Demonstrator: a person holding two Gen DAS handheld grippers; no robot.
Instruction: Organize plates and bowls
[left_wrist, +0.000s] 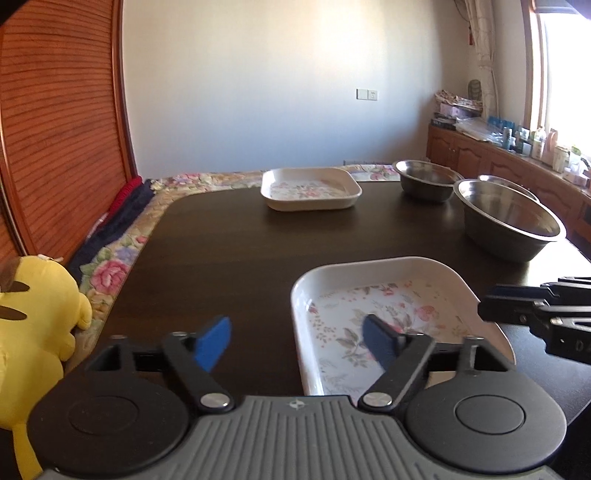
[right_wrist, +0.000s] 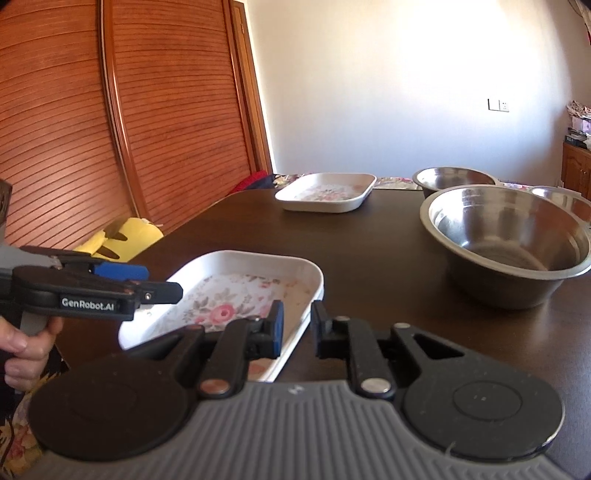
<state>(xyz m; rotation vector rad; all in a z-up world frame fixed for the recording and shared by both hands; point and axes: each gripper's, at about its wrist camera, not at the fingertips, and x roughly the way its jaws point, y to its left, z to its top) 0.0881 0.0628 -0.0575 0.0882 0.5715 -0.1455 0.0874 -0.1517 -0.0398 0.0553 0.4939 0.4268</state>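
A white square plate with a flower pattern lies on the near part of the dark table. My left gripper is open wide; the plate's left rim sits between its blue pads, which do not touch it. My right gripper is shut on the plate's right rim, one finger inside and one outside. A second floral plate rests at the far edge. To the right stand a large steel bowl and two smaller steel bowls behind it.
A yellow plush toy leans at the table's left edge on floral bedding. Louvred wooden doors rise on the left. A cluttered wooden cabinet runs under the window on the right. A person's hand holds the left gripper.
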